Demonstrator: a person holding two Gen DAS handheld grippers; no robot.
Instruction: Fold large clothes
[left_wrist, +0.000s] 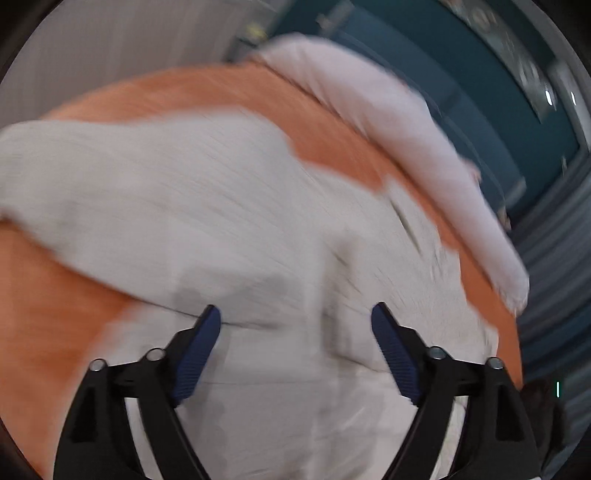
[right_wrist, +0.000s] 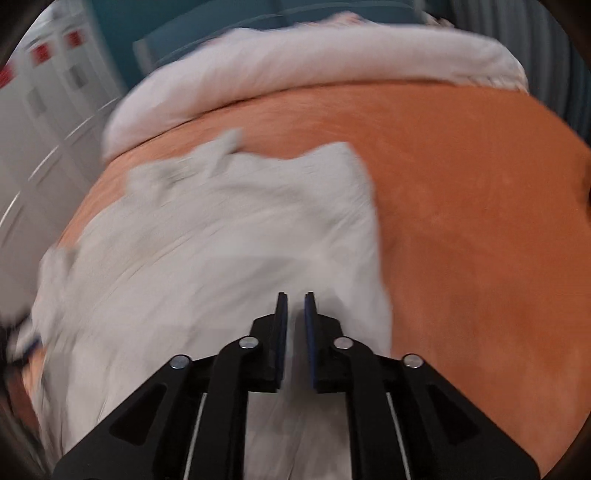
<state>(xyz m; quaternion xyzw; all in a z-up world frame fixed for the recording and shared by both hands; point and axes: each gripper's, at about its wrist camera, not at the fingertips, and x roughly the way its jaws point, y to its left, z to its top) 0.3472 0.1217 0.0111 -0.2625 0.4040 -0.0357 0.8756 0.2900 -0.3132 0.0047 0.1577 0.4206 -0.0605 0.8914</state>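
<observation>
Now the left gripper (left_wrist: 295, 314) hangs wide and empty over the pale garment (left_wrist: 221, 206) on the orange bed (left_wrist: 55, 325), the right gripper (right_wrist: 294, 295) nearly closed with no cloth visibly pinched, so a fresh edge needs grabbing next.

The left gripper (left_wrist: 295, 314) stood wide open above a pale grey garment (left_wrist: 207, 206), nothing between its blue pads (left_wrist: 197, 350). The garment lay spread across an orange bed cover (left_wrist: 48, 314). A rumpled white blanket (left_wrist: 388, 122) ran along the cover's far edge. The picture was blurred.
</observation>
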